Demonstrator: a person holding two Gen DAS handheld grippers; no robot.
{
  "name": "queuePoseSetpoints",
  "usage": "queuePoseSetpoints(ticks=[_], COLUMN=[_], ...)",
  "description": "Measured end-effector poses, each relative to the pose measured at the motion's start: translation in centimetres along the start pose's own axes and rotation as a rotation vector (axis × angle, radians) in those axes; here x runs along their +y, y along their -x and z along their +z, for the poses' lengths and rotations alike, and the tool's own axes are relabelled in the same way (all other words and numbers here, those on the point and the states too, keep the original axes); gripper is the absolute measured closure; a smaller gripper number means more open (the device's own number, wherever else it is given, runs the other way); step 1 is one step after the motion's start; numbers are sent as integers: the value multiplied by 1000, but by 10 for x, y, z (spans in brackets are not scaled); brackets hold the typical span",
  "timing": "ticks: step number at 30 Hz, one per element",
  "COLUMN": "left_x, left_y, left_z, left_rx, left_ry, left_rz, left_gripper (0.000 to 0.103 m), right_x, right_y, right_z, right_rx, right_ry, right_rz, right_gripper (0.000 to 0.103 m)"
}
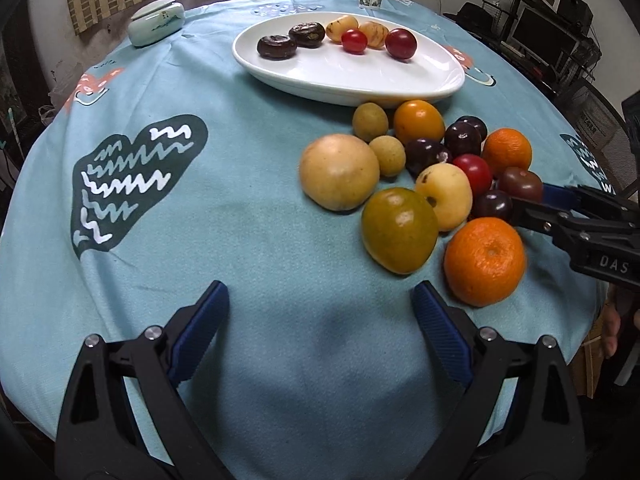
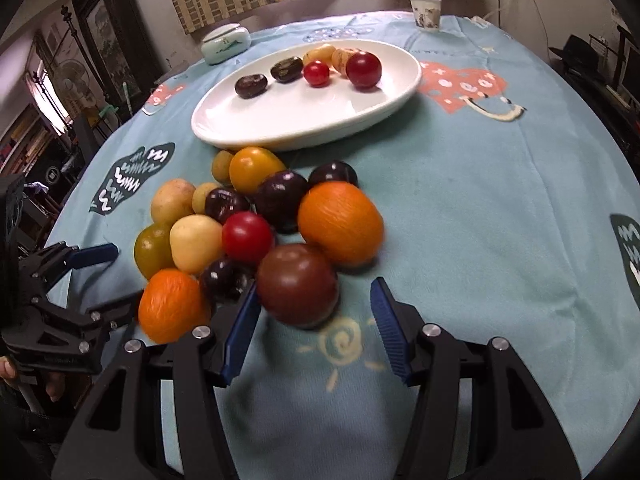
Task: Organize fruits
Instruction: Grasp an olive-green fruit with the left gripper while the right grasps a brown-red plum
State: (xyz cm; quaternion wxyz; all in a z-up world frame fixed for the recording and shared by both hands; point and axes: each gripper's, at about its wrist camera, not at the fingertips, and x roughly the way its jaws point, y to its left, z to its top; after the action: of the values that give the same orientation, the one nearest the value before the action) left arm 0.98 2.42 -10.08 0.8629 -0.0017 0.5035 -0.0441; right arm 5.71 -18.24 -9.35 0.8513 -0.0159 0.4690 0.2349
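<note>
The right tongs are spread apart, low over the desk, with a brownish-red tomato sitting between the tips of the two blue pads; the left pad is just beside the tomato, the right pad stands off from it. Whether either pad touches the tomato cannot be told. The left tongs are also wide apart and hold nothing, poised over bare blue cloth short of the fruit pile.

Just beyond the tomato lie a red tomato and a big orange. Left of the tomato are a dark plum and a second orange, close to the left tongs seen from the side. Further into the pile are a pale yellow fruit, a green-orange fruit, a large tan fruit, more dark plums and a yellow-orange fruit near the plate's edge.

The white oval plate sits behind the pile, touching none of it clearly. On it are two dark fruits, two red tomatoes and two yellowish fruits. At the far edge of the desk stand a paper cup and a pale lidded jar.
</note>
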Motion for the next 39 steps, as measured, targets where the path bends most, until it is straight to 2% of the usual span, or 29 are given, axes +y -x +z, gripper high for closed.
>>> queuePoseSetpoints(ticks=[2, 5, 13, 16, 18, 19, 21, 22, 24, 30, 39], left_x=[-3, -4, -10, -13, -16, -19, -24, -27, -32, -28, -8], left_y=[-2, -4, -5, -6, -7, -7, -7, -7, -7, -3, 26], left_z=[1, 3, 9, 13, 14, 16, 18, 19, 20, 18, 18], left_rx=[-3, -2, -30, -47, -54, -61, -71, -75, -81, -83, -141], left_ry=[-8, -10, 11, 29, 32, 26, 14, 8, -5, 12, 59], left_rz=[12, 16, 11, 9, 0, 7, 7, -2, -13, -39, -61], left_gripper=[7, 7, 7, 10, 26, 28, 44, 48, 63, 63, 63], right_x=[1, 0, -4, -9, -12, -14, -16, -16, -16, -14, 1], right_y=[-2, -1, 17, 21, 21, 21, 20, 20, 20, 21, 37], right_z=[3, 4, -9, -15, -17, -18, -20, -21, -21, -21, -12], right_rx=[-9, -3, 1, 3, 9, 10, 9, 6, 3, -2, -42], right_ry=[-1, -18, -37, -49, -59, -63, -68, -68, -63, -57, -26], right_rz=[5, 50, 35, 38, 40, 43, 52, 55, 55, 44, 54], right_gripper=[52, 64, 64, 64, 64, 64, 64, 64, 64, 64, 64])
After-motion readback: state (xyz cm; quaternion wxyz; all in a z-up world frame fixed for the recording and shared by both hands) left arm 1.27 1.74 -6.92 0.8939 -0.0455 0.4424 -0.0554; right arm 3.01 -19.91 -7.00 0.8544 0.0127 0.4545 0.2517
